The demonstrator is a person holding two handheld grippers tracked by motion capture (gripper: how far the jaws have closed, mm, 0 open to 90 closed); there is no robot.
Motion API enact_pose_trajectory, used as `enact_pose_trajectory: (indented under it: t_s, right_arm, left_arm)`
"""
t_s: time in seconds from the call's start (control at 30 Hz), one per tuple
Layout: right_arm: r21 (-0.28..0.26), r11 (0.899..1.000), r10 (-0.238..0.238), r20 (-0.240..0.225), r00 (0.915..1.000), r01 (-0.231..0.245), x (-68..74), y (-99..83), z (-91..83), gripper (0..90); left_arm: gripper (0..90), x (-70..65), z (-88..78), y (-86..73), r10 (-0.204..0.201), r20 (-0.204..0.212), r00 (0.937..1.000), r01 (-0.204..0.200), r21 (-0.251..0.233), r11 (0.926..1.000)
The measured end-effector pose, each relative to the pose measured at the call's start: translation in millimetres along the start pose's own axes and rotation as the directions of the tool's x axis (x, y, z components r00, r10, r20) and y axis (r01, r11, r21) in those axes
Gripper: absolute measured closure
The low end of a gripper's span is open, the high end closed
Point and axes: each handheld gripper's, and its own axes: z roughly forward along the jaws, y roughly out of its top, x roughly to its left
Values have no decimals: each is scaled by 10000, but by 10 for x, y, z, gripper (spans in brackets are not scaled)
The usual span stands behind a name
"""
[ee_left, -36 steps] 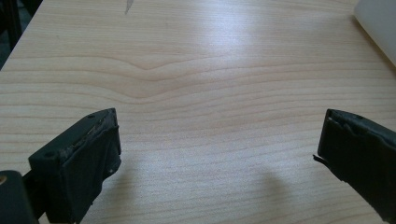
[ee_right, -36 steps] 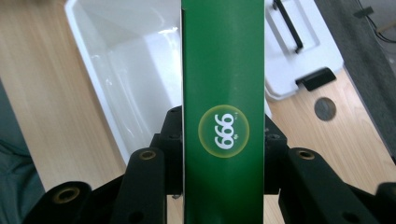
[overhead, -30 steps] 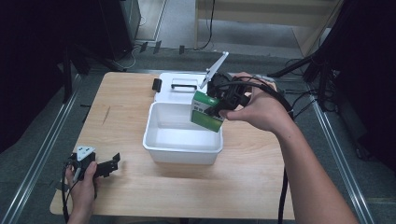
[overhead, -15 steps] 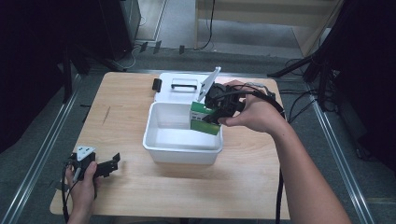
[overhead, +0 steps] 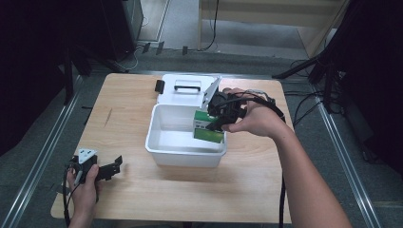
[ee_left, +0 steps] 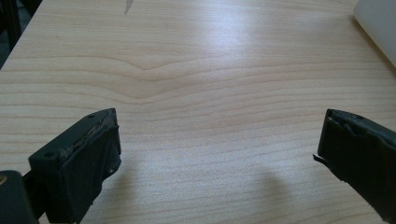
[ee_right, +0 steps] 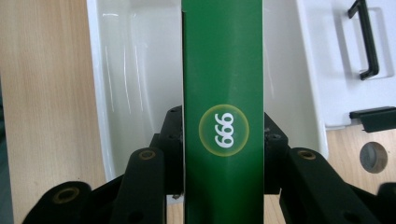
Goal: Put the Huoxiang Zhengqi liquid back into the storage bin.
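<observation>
Right gripper pinching green carton, hanging it over the right end of the white bin.

Carton sits between the jaws in the right gripper view, long axis running straight out along them, far end over the bin's interior. Judging from that, the drop is straight ahead and down, no sideways shift needed. High view adds that the carton's lower edge is about level with the bin rim, near the right wall; touching or not, can't tell. Right gripper view shows what high view doesn't: a "999" roundel on the carton's face. White lid with black handle lies on the bench just behind the bin. Left gripper rests at the front-left of the bench, well apart from the bin; jaws spread wide over bare wood in its own view. Right hand is clearly the nearer one.
</observation>
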Motion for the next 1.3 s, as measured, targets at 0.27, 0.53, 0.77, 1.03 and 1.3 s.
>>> enact_pose_trajectory:
  t_s: [0.27, 0.53, 0.77, 1.03, 1.3]
  right_arm:
    - [312, 9995, 3, -230, 9997, 4, -10, -28, 228, 637]
    - [442, 9990, -86, -399, 9992, 103, -23, -78, 401, 636]
    - [440, 9989, -109, -565, 9983, 134, 2, -139, 525, 635]
    - [649, 9975, -227, -706, 9972, 273, 30, -146, 618, 628]
    - [353, 9994, 63, -631, 9980, -41, 8, -150, 589, 543]
  left_arm:
    - [0, 1, 2, -1, -25, 9, 10000, 25, -29, 10000]
    - [0, 1, 3, -1, -26, 10, 10000, 26, -33, 10000]
    - [0, 0, 0, -1, -4, 8, 10000, 4, -7, 10000]
    - [0, 1, 1, -2, -19, 13, 10000, 19, -18, 10000]
    - [0, 1, 1, -2, -27, 23, 10000, 27, -19, 10000]
